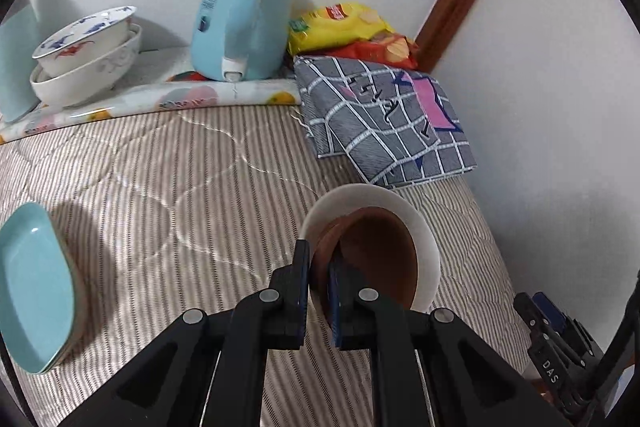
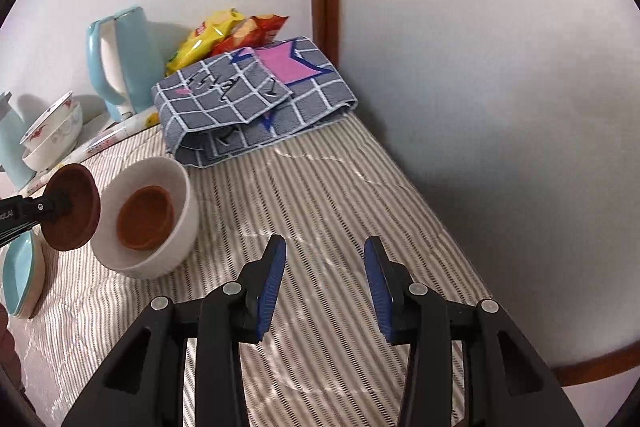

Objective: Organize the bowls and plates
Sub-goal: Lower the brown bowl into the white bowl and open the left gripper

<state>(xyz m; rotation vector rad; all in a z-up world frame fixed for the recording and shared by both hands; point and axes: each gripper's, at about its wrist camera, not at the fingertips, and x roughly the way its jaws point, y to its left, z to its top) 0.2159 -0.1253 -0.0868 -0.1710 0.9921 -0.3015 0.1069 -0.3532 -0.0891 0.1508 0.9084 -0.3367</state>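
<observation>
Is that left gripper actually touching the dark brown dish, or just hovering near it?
Touching. In the left wrist view the left gripper is shut on the rim of the brown dish. The right wrist view shows the dish held clear of the white bowl.

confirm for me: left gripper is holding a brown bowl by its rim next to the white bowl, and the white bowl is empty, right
Not quite. The left gripper does hold a brown bowl by its rim beside the white bowl, but the white bowl is not empty: a second brown bowl sits inside it. The right wrist view shows this clearly.
</observation>
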